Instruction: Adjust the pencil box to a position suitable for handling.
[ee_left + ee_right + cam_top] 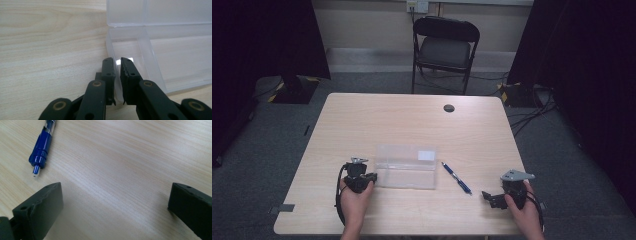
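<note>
Two jaws of my left gripper (118, 62) clench the clear box's (175, 50) corner wall; my right gripper (112, 202) gapes beside the pen (41, 150).

Both tongs are showing matte black bodies. The left tongs (118, 65) are carrying flat black bars with small screw holes and brass-coloured rivets at the link joints. The right tongs (490, 196) are wearing a grey three-cornered plate on top. Black cables are trailing from each, and the forearms are showing no sleeves.
</note>
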A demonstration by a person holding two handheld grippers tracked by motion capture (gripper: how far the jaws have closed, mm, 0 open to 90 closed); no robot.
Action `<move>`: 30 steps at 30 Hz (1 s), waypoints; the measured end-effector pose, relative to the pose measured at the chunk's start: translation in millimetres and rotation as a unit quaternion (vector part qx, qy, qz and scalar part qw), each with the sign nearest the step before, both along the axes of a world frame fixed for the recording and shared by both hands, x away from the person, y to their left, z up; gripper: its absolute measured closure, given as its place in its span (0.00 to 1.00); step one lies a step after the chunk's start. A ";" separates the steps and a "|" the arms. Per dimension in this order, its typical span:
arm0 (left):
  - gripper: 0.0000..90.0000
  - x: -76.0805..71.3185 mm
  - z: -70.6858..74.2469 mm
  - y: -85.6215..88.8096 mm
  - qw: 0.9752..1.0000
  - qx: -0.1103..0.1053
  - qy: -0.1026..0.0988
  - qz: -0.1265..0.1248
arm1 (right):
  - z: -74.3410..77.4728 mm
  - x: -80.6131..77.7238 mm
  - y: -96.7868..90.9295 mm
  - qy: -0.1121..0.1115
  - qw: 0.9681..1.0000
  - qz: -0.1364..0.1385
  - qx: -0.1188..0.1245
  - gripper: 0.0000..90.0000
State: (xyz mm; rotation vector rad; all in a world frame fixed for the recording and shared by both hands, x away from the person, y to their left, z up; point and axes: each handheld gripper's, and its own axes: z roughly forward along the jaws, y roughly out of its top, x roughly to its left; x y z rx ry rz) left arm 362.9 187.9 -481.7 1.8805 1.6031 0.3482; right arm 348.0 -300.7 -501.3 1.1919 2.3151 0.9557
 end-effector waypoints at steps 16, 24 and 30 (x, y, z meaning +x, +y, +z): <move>0.85 -5.9 -0.3 -8.4 1.000 -0.011 -0.002 0.005 | 0.0 0.0 0.0 0.000 1.000 0.000 0.000 0.00; 0.74 -5.5 0.2 -5.8 1.000 -0.011 -0.006 0.008 | 0.0 0.0 0.0 0.000 1.000 0.000 0.000 0.00; 0.48 -8.2 6.8 -0.2 1.000 -0.008 -0.017 0.007 | 0.0 0.0 0.0 0.000 1.000 0.000 0.000 0.00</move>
